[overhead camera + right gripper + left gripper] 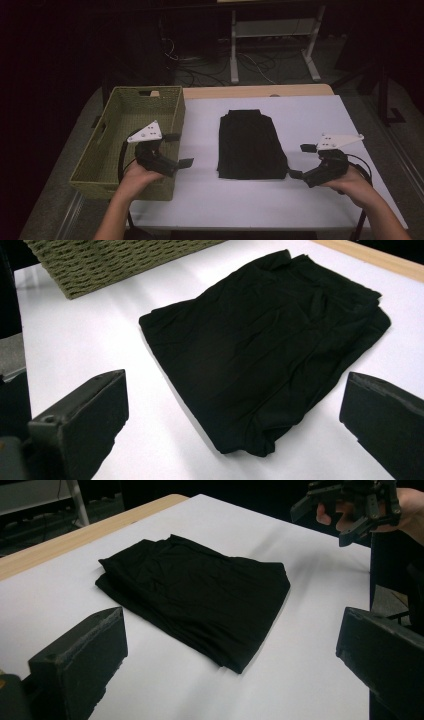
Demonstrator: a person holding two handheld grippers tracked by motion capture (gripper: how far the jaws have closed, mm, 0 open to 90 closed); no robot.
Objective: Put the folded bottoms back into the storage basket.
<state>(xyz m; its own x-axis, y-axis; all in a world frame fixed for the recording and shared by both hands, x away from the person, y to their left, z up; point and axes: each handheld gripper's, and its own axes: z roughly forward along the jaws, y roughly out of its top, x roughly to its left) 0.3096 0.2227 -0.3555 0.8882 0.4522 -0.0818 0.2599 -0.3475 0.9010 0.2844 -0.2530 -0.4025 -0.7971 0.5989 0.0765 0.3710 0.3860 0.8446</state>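
A folded black garment (250,145) lies flat in the middle of the white table (310,115); it also shows in the left gripper view (200,595) and the right gripper view (270,350). My left gripper (179,149) hovers open at the garment's left, beside the basket, jaws wide apart and empty (230,665). My right gripper (301,161) is open at the garment's right near corner, nothing between its jaws (235,425). It appears far off in the left gripper view (345,510).
An olive woven basket (117,170) stands at the table's left edge, empty inside; its wall shows in the right gripper view (115,265). A wooden strip (250,91) runs along the table's far edge. Cables and a white frame (272,35) lie on the dark floor beyond.
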